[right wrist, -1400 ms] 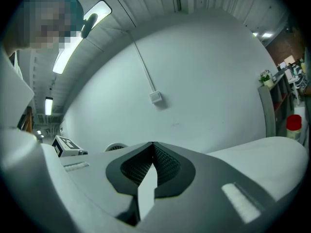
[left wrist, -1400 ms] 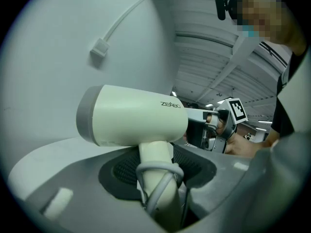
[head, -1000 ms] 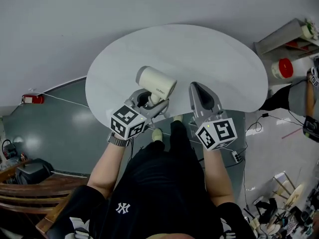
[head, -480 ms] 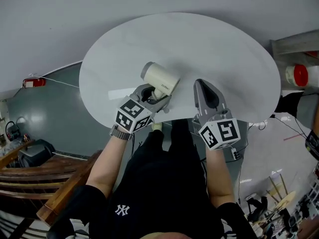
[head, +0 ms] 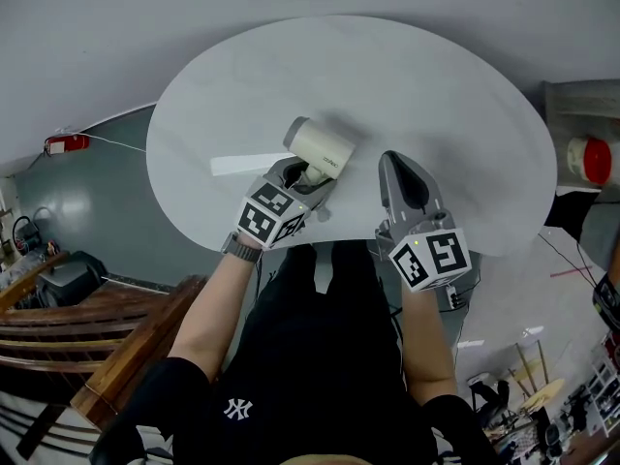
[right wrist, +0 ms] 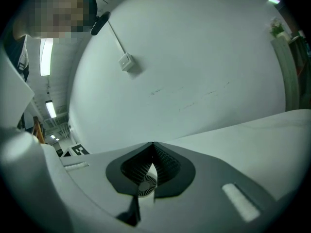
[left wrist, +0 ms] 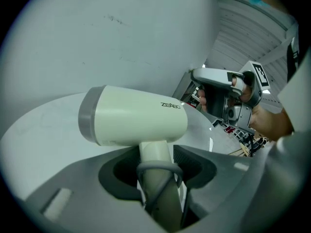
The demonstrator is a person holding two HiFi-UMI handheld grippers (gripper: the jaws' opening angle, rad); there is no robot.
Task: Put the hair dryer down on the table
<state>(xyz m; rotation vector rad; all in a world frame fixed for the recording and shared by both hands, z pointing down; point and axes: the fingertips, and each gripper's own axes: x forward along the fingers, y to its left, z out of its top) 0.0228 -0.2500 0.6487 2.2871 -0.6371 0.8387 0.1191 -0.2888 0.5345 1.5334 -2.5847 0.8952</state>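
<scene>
head view: hair dryer (head: 323, 148) held by handle in left gripper (head: 308, 180), cream body shown over round table (head: 436, 76), near its front edge. right gripper (head: 400, 168) seen just beside, apart from dryer.
left gripper view: jaws clamped on dryer handle, barrel crosswise above them.
right gripper view: jaws pressed together, nothing between.

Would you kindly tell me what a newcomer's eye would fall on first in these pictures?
The cream hair dryer stands out first. Its handle is clamped in the left gripper, over the near part of the round white table. Just to its right, the right gripper points across the same table with its jaws together and nothing between them.
</scene>
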